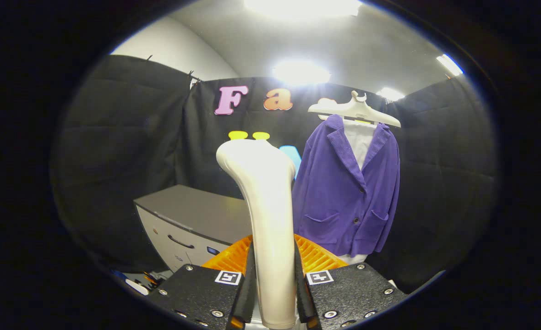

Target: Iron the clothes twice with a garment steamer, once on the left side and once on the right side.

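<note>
Purple jacket (348, 188) hangs on a pale hanger (355, 110) against the dark booth wall, beyond my tongs and a bit to the right, well apart from them; buttoned at the front, two patch pockets low down, a white shirt (361, 140) showing at the collar opening and peeking out under the hem. Grey cabinet (197, 220) sits lower left of the jacket, flat top, dark handle on its front, near the wall. Steamer (268, 220) is in my grip, pale handle standing upright between the two fingers, its rounded head rising in front of the wall just left of the jacket, not touching it. Orange ribbed thing (318, 256) right behind the steamer handle, just ahead of the fingers, can't tell what it is. My tongs (275, 293) are narrow, both fingers pressed on the steamer handle from either side.
</note>
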`<state>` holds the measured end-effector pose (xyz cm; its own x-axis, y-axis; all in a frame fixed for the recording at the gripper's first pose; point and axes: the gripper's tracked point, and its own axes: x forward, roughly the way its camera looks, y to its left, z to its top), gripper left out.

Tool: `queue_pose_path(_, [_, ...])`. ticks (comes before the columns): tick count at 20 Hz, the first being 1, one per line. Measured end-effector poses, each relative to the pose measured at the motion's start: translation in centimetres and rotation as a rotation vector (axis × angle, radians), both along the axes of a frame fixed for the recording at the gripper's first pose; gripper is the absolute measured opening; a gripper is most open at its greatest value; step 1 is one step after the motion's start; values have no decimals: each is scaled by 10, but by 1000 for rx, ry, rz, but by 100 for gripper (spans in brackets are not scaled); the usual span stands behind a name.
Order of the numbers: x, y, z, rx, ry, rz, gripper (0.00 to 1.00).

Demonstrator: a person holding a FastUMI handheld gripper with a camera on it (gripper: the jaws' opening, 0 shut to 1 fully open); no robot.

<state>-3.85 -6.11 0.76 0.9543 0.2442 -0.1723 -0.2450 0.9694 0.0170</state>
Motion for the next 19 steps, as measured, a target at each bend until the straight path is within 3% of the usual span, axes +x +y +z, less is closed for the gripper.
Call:
queue_pose_path(3, [8, -1, 11, -27, -7, -79, 37])
queue_pose_path(12, [27, 39, 3, -35, -8, -201, 36])
queue_pose_path(19, [25, 71, -24, -32, 8, -237, 36])
